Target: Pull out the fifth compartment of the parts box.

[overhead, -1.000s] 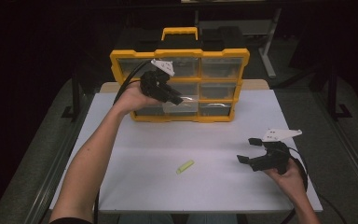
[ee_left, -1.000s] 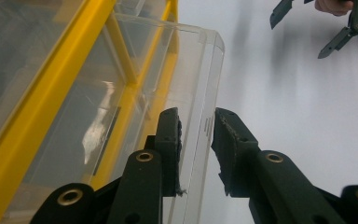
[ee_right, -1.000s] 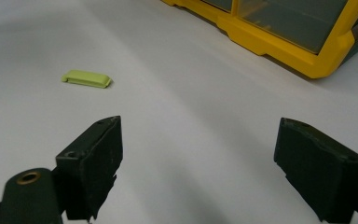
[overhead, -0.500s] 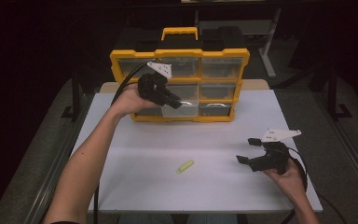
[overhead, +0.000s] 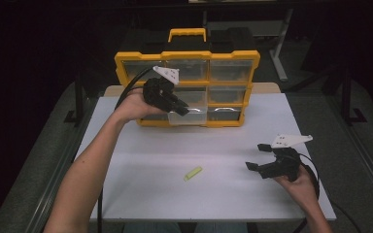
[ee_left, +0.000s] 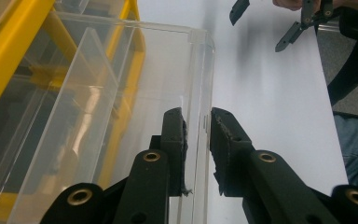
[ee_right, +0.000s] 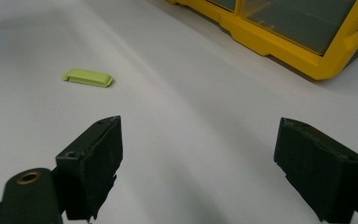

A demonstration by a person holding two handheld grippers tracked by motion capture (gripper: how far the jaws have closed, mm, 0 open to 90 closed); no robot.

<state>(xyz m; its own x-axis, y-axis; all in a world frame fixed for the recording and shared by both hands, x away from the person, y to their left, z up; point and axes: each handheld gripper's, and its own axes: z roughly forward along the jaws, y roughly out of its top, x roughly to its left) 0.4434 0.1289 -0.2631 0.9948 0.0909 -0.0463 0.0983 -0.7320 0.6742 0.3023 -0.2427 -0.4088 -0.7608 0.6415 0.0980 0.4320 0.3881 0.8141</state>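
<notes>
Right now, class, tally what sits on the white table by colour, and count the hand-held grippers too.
Yellow: 1, drawer organizer
Clear: 1, drawer pulled partly out, left gripper shut on its front wall
Green: 1, small flat piece
Black: 2, left gripper and right gripper, its jaws open
Total: 5

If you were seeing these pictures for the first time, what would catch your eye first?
The yellow organizer at the table's far edge, with a clear drawer partly pulled out and the left gripper shut on its front wall. Nearer, a small lime-green piece lies on the white table, beside the open right gripper.
</notes>
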